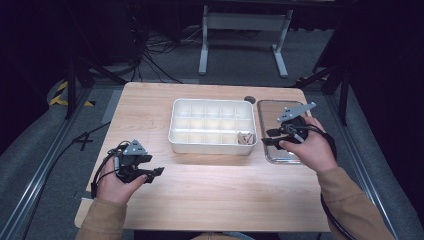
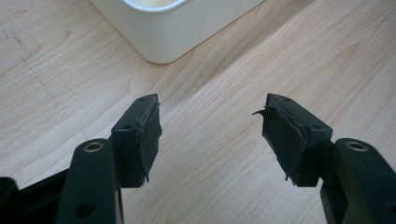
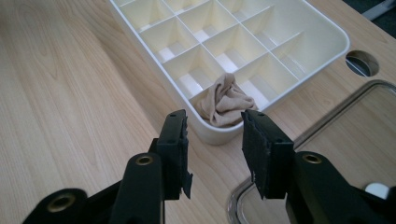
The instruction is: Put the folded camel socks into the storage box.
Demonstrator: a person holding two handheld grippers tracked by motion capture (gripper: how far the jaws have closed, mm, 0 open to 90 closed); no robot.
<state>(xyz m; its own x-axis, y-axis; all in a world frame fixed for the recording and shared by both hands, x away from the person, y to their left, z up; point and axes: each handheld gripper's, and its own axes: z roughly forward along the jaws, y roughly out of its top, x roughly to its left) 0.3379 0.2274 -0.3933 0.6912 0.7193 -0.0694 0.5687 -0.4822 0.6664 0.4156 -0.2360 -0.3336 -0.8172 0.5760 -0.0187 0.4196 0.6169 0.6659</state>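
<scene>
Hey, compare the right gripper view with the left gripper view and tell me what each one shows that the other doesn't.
The right gripper view takes in the white divided tray's compartments, a crumpled beige cloth in the corner compartment nearest that camera, a clear tray's rim, a round hole in the tabletop, and the open right tool. The left gripper view has the open left tool over bare wood, with just an outer corner of the white tray. Both share the wooden table and that white tray.
</scene>
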